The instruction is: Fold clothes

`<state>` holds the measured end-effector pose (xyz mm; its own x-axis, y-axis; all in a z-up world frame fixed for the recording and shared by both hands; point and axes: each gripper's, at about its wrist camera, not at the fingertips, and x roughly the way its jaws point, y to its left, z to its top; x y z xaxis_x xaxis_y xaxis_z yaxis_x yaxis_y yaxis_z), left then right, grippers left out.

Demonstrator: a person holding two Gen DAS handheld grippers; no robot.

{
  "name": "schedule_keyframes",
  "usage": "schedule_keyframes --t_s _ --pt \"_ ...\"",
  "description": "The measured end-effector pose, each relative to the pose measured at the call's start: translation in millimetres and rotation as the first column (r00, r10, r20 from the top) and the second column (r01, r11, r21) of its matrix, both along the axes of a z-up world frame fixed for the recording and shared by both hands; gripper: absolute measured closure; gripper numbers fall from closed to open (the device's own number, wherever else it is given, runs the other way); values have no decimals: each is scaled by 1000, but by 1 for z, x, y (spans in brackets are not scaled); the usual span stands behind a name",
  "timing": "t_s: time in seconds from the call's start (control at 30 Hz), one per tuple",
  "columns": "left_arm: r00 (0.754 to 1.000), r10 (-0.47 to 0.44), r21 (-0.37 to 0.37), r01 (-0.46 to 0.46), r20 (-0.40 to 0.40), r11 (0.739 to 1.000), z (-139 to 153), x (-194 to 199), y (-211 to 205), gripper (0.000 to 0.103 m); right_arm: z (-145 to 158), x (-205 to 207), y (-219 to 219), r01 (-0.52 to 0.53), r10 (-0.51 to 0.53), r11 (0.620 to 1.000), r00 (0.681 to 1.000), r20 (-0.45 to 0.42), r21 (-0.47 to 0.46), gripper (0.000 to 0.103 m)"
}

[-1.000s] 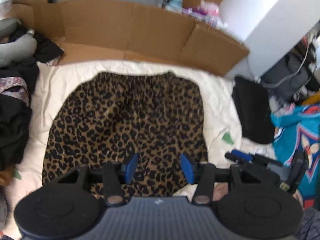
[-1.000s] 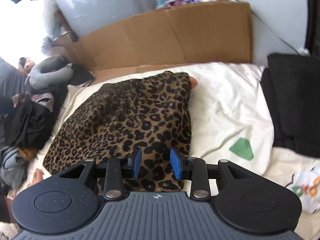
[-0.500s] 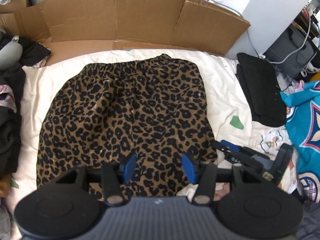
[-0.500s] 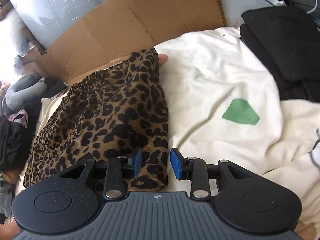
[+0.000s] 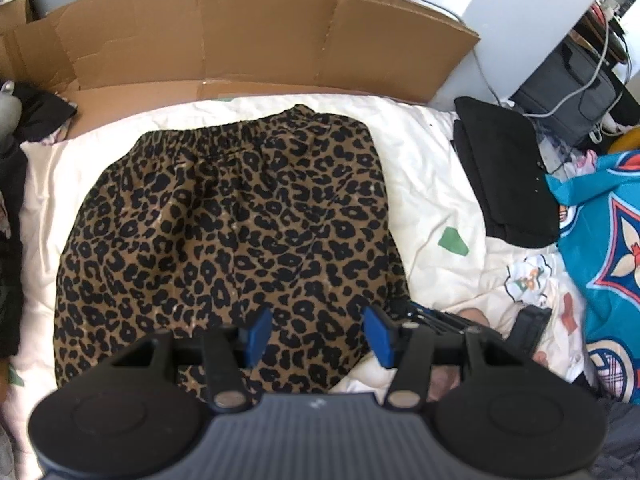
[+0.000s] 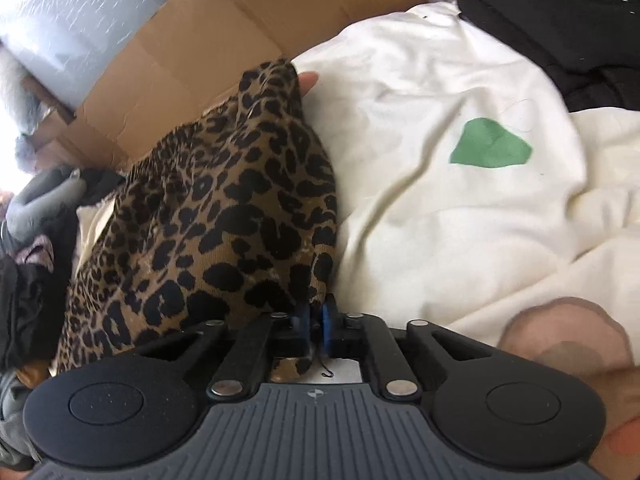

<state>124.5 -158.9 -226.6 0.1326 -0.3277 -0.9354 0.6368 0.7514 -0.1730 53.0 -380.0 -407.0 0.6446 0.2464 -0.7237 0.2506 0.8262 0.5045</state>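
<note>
A leopard-print skirt (image 5: 228, 232) lies flat on a cream sheet (image 5: 424, 184), elastic waistband at the far side. My left gripper (image 5: 316, 334) is open and empty, hovering above the skirt's near hem. My right gripper (image 6: 316, 320) is shut on the skirt's (image 6: 224, 216) near right hem corner, with fabric pinched between the blue pads. It also shows in the left wrist view (image 5: 452, 320), low at the skirt's right corner.
A flattened cardboard box (image 5: 240, 36) stands behind the sheet. A folded black garment (image 5: 504, 176) lies at the right, with a teal patterned cloth (image 5: 600, 248) beyond it. Dark clothes (image 6: 28, 264) are piled at the left. A green patch (image 6: 490, 146) marks the sheet.
My right gripper dropped to the skirt's near right hem corner and closed on it. My left gripper stayed open over the near hem, and its view shifted slightly.
</note>
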Motion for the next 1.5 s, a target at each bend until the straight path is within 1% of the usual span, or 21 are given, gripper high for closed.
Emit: schedule_keyframes --t_s 0.17,0.23,0.37,0.47,0.57,0.77,0.87,1.07,1.13,1.2,1.3,1.4,1.43,1.47,1.5 --pt "999 -31 1 31 28 1000 3 -6 0 48 22 -8 -4 87 -87 995 996 -7 47 102" --pt "999 -33 6 33 31 999 2 -8 2 48 36 -9 -5 102 -102 994 995 -2 47 103" --pt "1000 -22 4 22 11 1000 -1 -9 8 48 65 -12 -13 116 -116 993 993 9 34 103" --pt "1000 -17 -6 17 17 1000 1 -10 12 48 82 -14 -24 154 -154 986 988 2 62 103" --pt "1000 -15 -17 15 24 1000 5 -10 16 48 98 -12 -34 172 -172 983 985 -5 69 103" --pt "1000 -7 -38 8 24 999 9 -8 23 48 127 -3 -45 141 -140 988 990 -12 60 103" --pt "1000 -10 -46 11 28 999 10 -6 25 48 141 2 -49 124 -124 992 992 -19 34 103" --pt "999 -19 -56 21 36 998 13 -8 27 48 162 19 -54 75 -79 996 995 -67 -57 103" --pt "999 -26 -52 28 37 998 11 -10 28 48 163 25 -54 66 -71 996 994 -88 -60 102" --pt "999 -35 -33 36 34 999 5 -12 28 48 161 30 -53 38 -40 999 996 -86 -25 101" --pt "998 -49 0 49 29 999 -4 -14 27 48 152 33 -48 5 -8 1000 996 -89 -27 100" --pt "998 -62 33 61 13 998 -13 -14 25 48 136 30 -48 1 4 999 995 -96 53 98" --pt "998 -66 40 66 9 997 -15 -15 24 48 130 28 -47 -6 13 997 996 -92 79 97" --pt "998 -69 45 69 6 997 -17 -15 24 48 125 26 -47 -13 22 994 996 -87 106 90" --pt "997 -72 51 71 4 996 -18 -15 24 48 120 25 -45 -19 29 993 996 -85 117 87"
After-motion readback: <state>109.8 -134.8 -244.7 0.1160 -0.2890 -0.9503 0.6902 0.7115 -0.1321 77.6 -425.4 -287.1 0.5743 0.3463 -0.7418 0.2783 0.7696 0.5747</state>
